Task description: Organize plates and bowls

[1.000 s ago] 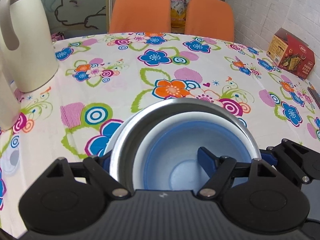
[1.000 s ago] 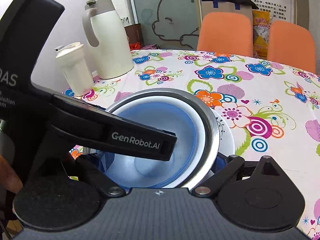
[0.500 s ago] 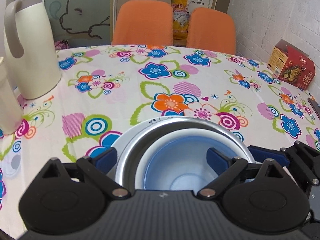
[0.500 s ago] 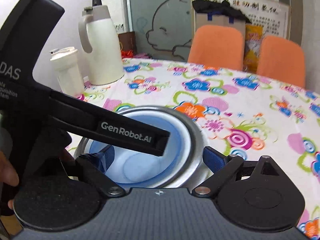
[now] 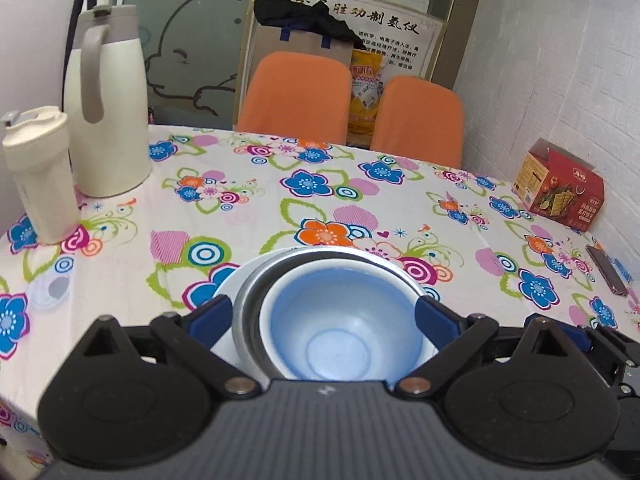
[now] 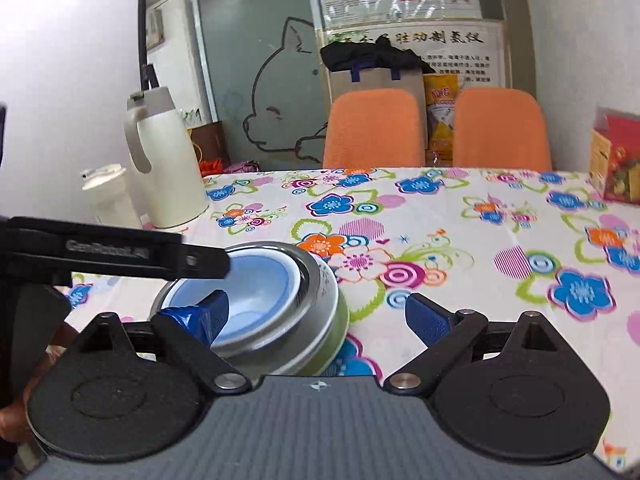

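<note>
A blue-lined white bowl (image 5: pixel 340 320) sits nested in a steel bowl (image 5: pixel 248 292), which rests on a white plate (image 5: pixel 228 284) on the flowered tablecloth. My left gripper (image 5: pixel 323 316) is open, one blue pad on each side of the stack and touching nothing. In the right wrist view the steel bowl (image 6: pixel 320 304) and the blue bowl (image 6: pixel 260 284) lie low on the left, with the left gripper's black body (image 6: pixel 120 256) reaching over them. My right gripper (image 6: pixel 318 314) is open too; its left pad shows in front of the bowls, its right pad over bare cloth.
A cream thermos jug (image 5: pixel 108 120) and a cream tumbler (image 5: pixel 36 176) stand at the table's left edge. A red box (image 5: pixel 560 184) and a dark flat object (image 5: pixel 606 268) lie at the right. Two orange chairs (image 5: pixel 296 96) stand behind the table. A hand (image 6: pixel 8 420) shows at lower left.
The left gripper's right finger came out of the blue bowl and the fingers spread wide. Both grippers drew back from the stack, the right one shifting to the right.
</note>
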`<control>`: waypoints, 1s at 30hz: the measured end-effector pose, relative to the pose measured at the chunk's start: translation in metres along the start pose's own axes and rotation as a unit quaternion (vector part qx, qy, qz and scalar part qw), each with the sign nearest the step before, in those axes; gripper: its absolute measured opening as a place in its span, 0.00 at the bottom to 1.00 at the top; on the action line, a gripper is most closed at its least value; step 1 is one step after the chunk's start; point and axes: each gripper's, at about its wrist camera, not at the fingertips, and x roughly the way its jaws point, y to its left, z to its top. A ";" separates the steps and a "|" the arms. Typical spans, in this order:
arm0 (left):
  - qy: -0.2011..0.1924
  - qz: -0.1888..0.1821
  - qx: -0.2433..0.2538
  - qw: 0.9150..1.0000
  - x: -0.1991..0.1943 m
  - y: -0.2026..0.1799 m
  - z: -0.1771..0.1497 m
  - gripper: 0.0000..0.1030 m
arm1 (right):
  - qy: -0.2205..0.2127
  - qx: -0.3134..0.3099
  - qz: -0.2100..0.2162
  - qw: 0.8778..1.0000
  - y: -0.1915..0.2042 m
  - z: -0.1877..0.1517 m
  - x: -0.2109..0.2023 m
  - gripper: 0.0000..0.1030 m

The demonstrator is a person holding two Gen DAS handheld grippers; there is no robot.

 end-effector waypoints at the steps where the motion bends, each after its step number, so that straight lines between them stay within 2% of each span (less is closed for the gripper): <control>1: -0.004 0.001 -0.004 1.000 -0.008 -0.001 -0.005 0.93 | -0.002 0.007 -0.003 1.000 -0.002 -0.005 -0.007 0.80; 6: -0.016 -0.007 -0.018 1.000 -0.036 -0.013 -0.031 0.95 | -0.020 0.021 -0.026 0.999 -0.009 -0.027 -0.041 0.80; 9: -0.007 -0.009 -0.003 1.000 -0.046 -0.028 -0.049 0.95 | -0.023 0.032 -0.037 0.999 -0.016 -0.043 -0.059 0.80; 13: -0.015 0.000 0.011 1.000 -0.060 -0.049 -0.077 0.95 | -0.035 0.049 -0.052 0.997 -0.024 -0.067 -0.083 0.80; 17: -0.004 -0.022 0.017 1.000 -0.072 -0.065 -0.100 0.95 | -0.052 0.062 -0.066 0.995 -0.031 -0.086 -0.111 0.80; 21: -0.019 -0.033 0.015 0.999 -0.094 -0.075 -0.117 0.95 | -0.080 0.055 -0.087 0.991 -0.034 -0.098 -0.141 0.81; 27: -0.063 0.000 0.054 0.997 -0.124 -0.088 -0.137 0.95 | -0.140 0.082 -0.102 0.981 -0.042 -0.100 -0.173 0.81; 30: -0.060 0.000 0.065 0.996 -0.124 -0.090 -0.140 0.95 | -0.156 0.093 -0.100 0.978 -0.044 -0.098 -0.181 0.81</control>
